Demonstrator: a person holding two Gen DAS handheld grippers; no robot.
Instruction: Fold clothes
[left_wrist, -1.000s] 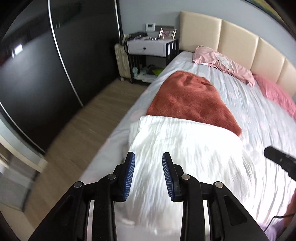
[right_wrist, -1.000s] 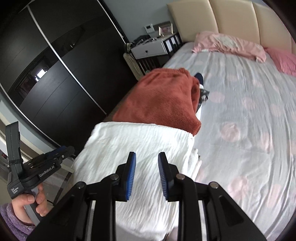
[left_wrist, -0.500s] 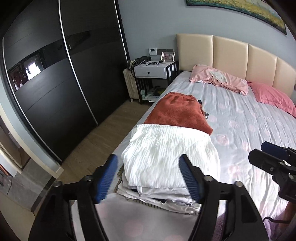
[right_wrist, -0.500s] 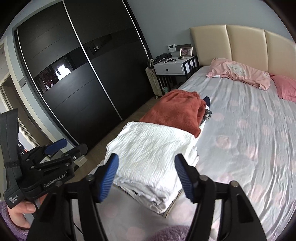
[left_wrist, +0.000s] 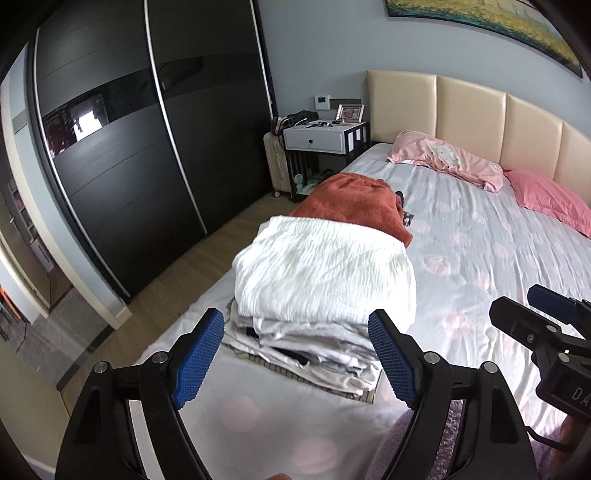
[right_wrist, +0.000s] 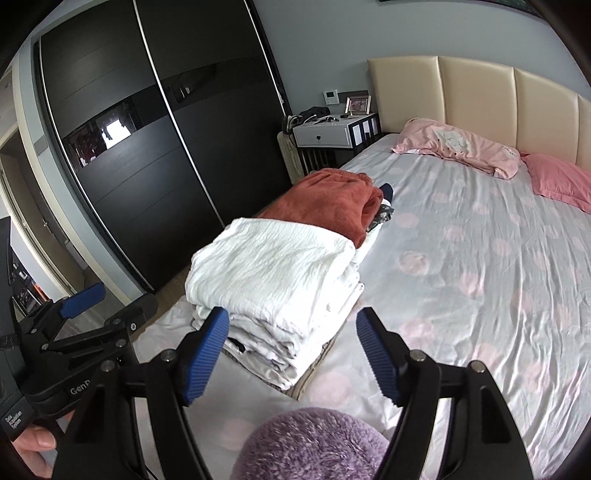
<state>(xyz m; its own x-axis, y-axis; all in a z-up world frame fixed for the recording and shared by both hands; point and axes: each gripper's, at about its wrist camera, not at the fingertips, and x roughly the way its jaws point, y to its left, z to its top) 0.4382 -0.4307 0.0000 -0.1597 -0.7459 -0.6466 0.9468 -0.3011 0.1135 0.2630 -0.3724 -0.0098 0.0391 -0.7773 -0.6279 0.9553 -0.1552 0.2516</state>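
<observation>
The stack of folded clothes (left_wrist: 317, 291) sits on the bed (left_wrist: 498, 266) directly ahead of both grippers, close to the bed's left edge, with a white crinkled garment (right_wrist: 273, 269) on top and thinner folded layers stepping out beneath it toward the grippers. Beyond it, farther from the grippers and touching its far side, lies a folded rust-red garment (left_wrist: 354, 206), also along the left edge.

The left gripper (left_wrist: 295, 354) is released, its blue pads spread wide on either side of the stack's near end in the view and touching nothing; no cloth is between them. The right gripper (right_wrist: 291, 350) is likewise let go and its jaws are opening, with only the near corner of the stack seen past the gap, not pinched. In the left wrist view the right gripper shows at the right border; in the right wrist view the left gripper appears at the lower left, held by a hand (right_wrist: 33, 443).

To the right of the grippers and the stack the bed sheet lies bare and wide, out to a pink garment (left_wrist: 447, 158) and a pink pillow (left_wrist: 550, 199) against the padded headboard (left_wrist: 469, 110). To the left, the mattress edge drops to a strip of wooden floor (left_wrist: 192, 266) bounded by a dark sliding wardrobe (left_wrist: 129, 147). A bedside table (left_wrist: 325, 140) stands at the far left corner of the bed. A purple fuzzy sleeve (right_wrist: 314, 446) fills the space just below the right gripper.
</observation>
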